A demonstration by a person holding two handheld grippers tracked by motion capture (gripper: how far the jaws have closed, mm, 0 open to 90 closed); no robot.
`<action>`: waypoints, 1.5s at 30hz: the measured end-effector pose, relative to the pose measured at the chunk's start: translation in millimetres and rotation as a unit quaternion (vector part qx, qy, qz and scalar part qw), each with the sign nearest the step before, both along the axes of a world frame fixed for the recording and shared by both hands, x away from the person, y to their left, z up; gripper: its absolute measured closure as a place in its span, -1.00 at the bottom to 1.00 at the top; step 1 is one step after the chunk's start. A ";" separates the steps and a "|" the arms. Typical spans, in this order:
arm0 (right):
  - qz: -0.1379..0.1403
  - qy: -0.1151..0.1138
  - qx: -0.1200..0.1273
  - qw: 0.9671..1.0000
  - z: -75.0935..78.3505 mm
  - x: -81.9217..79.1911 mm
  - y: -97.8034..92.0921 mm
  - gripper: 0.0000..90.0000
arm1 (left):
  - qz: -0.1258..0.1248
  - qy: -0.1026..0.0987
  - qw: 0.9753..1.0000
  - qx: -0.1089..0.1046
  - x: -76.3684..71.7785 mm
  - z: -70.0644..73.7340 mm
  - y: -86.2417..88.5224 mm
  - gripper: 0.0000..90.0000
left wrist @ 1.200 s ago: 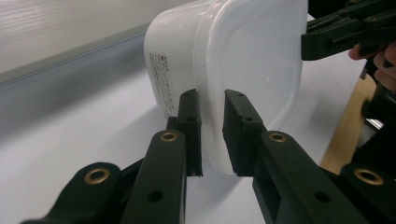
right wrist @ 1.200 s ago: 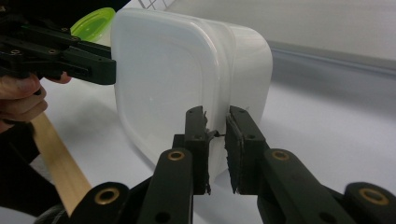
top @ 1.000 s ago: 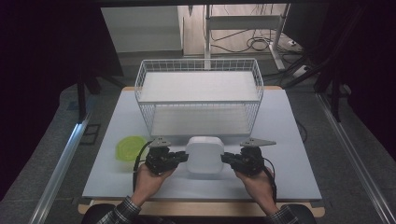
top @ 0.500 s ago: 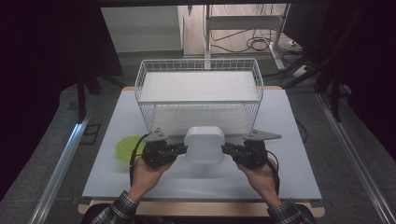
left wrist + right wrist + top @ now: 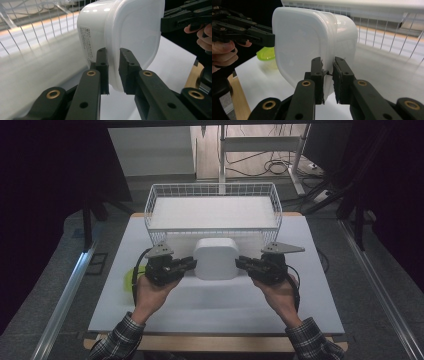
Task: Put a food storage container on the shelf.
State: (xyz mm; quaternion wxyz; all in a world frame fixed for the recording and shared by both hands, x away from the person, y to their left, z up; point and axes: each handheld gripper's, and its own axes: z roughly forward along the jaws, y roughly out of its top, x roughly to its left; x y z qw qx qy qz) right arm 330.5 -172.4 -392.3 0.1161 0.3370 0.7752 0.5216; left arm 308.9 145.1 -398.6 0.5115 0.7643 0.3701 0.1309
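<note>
A white plastic container with rounded corners hangs above the table in front of the wire basket. My left gripper is shut on its left rim, and my right gripper is shut on its right rim. In the left gripper view the container sits between the jaws, with the rim pinched near my left gripper. The right gripper view shows the container lid side towards the camera, its edge clamped by my right gripper.
The white wire basket stands at the back of the white table, its front wall just behind the container. A lime green lid or bowl lies on the table by the left hand, also the green bowl in the right gripper view.
Both grippers have carried the container up and away from the person, from the table's front towards the basket's front wall.
</note>
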 end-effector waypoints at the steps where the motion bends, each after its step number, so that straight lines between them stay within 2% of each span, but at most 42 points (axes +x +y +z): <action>1: 0.000 -0.002 0.002 1.000 3.6 1.1 0.6 0.75 | 0.000 -0.003 1.000 -0.001 0.9 3.8 0.6 0.76; 10: 0.004 -0.020 0.013 1.000 35.5 15.5 3.4 0.75 | 0.004 -0.025 1.000 -0.014 12.1 37.4 5.6 0.76; 17: 0.004 -0.025 0.021 0.999 52.7 26.5 6.5 0.74 | 0.007 -0.031 0.999 -0.018 21.0 52.8 8.7 0.76; 22: 0.003 -0.030 0.022 0.999 66.8 34.1 9.8 0.74 | 0.010 -0.036 0.999 -0.030 29.3 65.0 12.7 0.76; 30: -0.005 -0.039 0.023 0.999 87.9 51.1 16.5 0.74 | 0.020 -0.041 0.998 -0.035 49.3 83.1 16.7 0.76; 36: -0.015 -0.038 0.020 0.999 95.1 67.6 20.7 0.73 | 0.024 -0.035 0.999 -0.033 66.0 86.2 17.4 0.75; 45: -0.022 -0.026 0.027 0.999 91.5 84.4 22.0 0.72 | 0.028 -0.027 0.998 -0.053 83.2 78.6 18.9 0.74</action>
